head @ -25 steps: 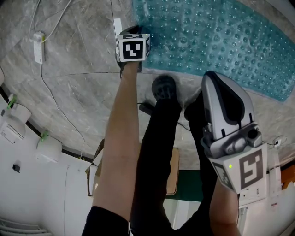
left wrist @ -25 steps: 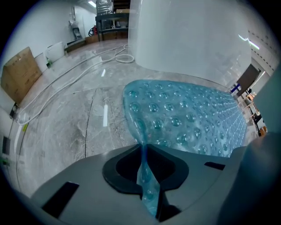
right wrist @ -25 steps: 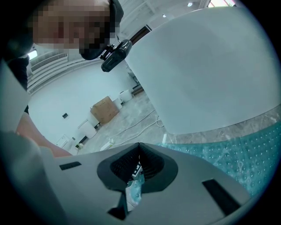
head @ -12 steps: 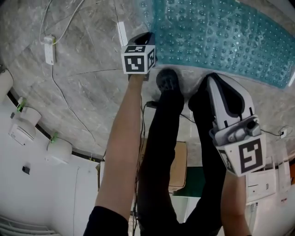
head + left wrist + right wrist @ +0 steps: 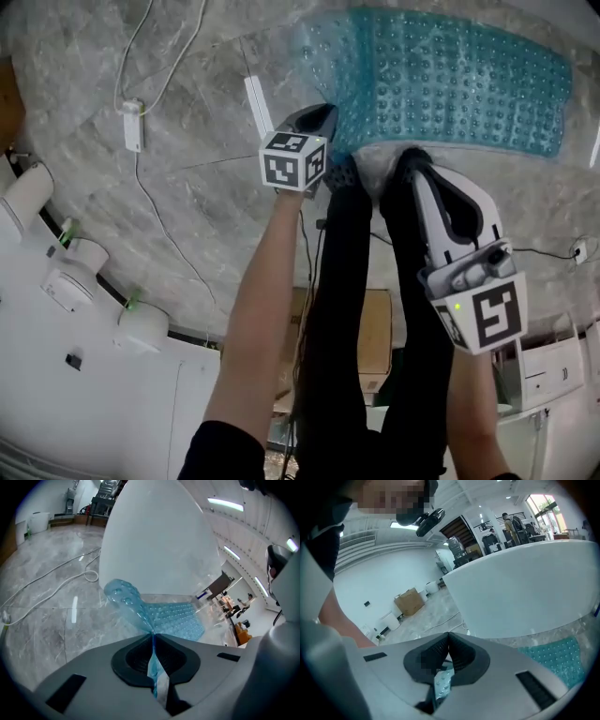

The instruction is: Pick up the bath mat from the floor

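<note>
The teal, bubbled bath mat (image 5: 450,84) lies on the grey marble floor at the top of the head view. My left gripper (image 5: 325,114) is at the mat's near left corner. In the left gripper view its jaws are shut on that corner (image 5: 152,637), and the mat (image 5: 173,618) rises off the floor into them in a fold. My right gripper (image 5: 413,159) reaches the mat's near edge. In the right gripper view it (image 5: 448,641) is shut on a strip of mat edge (image 5: 443,681), with more mat (image 5: 555,660) beyond.
A large white tub (image 5: 159,541) stands right behind the mat. A white power strip (image 5: 132,125) with cables lies on the floor at left, beside a white bar (image 5: 256,103). The person's black-clad legs and shoe (image 5: 342,175) are between the grippers. A cardboard box (image 5: 375,337) sits below.
Both grippers have moved up to the mat's near edge. The left one has closed on the corner and bunched it upward; the right one now reaches the edge.
</note>
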Demonstrator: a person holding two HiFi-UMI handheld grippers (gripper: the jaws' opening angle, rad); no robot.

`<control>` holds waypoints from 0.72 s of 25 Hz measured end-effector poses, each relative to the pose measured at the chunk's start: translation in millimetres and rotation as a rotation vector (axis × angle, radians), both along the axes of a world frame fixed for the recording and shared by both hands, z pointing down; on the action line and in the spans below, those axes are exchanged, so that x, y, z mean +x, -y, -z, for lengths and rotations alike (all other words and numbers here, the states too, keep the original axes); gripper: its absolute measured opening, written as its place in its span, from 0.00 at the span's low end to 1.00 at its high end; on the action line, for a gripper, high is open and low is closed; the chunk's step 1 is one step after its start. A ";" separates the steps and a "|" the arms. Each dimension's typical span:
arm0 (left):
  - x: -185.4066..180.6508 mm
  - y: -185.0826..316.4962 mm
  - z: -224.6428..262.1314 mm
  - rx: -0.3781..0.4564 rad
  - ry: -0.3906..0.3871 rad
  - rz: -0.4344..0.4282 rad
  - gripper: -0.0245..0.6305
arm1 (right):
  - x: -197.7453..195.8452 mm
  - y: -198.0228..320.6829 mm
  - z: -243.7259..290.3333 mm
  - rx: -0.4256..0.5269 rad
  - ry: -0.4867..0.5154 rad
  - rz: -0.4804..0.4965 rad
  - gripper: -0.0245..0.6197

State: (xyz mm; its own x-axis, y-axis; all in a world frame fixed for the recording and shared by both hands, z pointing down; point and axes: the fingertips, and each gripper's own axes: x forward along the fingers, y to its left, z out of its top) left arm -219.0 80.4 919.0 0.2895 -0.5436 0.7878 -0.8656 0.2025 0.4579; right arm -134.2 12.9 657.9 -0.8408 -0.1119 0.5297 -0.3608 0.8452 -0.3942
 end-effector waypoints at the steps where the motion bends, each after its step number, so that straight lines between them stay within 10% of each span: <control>1: 9.8 5.1 14.1 0.017 -0.018 -0.002 0.08 | 3.2 3.1 11.6 0.006 0.004 -0.014 0.06; 18: 180.5 103.8 244.5 0.247 -0.391 -0.055 0.08 | 144.2 62.3 165.7 0.109 -0.012 -0.265 0.06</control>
